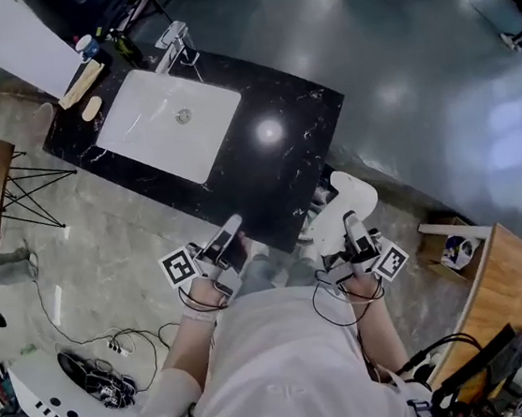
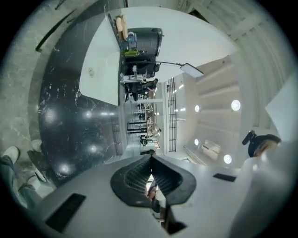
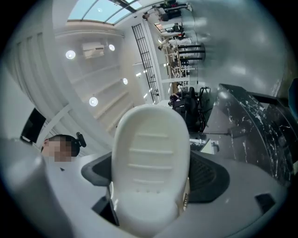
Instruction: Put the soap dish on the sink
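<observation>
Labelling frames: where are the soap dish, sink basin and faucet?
soap dish (image 3: 151,158), right gripper view, middle of its ribbed face.
sink basin (image 1: 150,136), head view, bare white floor.
faucet (image 1: 174,37), head view, its chrome body.

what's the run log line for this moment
right tongs: shut on soap dish | left tongs: shut, empty | placement: soap dish in air, not yet on sink

Glossy black marble-look counter (image 1: 286,181), smooth white sink (image 1: 144,137), matt white plastic soap dish (image 3: 151,158).
</observation>
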`<move>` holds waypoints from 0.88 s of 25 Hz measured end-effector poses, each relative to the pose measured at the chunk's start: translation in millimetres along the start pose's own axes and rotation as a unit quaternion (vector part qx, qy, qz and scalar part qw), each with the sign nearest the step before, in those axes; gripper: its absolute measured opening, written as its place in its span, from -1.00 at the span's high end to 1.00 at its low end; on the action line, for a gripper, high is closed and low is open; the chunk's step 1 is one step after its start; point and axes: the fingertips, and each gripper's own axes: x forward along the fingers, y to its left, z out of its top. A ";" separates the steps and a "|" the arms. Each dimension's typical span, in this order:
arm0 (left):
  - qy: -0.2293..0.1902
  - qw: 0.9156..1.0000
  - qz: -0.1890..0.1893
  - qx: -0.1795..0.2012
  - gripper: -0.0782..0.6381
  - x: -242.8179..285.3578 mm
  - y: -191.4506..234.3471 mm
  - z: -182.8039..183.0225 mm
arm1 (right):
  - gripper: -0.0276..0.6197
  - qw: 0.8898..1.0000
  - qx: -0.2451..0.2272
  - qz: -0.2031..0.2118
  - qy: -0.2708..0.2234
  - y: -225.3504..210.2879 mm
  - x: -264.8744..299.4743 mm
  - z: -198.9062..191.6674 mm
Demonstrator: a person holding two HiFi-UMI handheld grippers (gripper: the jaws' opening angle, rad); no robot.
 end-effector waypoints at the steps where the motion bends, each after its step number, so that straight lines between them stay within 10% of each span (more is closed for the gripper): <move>1: -0.013 1.000 0.001 0.002 0.76 -2.9 -2.2 -0.1 | -0.48 1.000 0.005 0.002 0.013 -3.0 5.6 -1.6; 14: -0.164 0.985 0.018 0.042 0.76 -58.2 -22.6 15.3 | -0.48 0.984 -0.013 0.004 0.177 -37.5 82.7 -41.2; 22: -0.263 0.964 0.021 0.040 0.76 -104.9 -25.2 12.8 | -0.48 0.945 -0.125 -0.004 0.303 -59.5 131.6 -80.3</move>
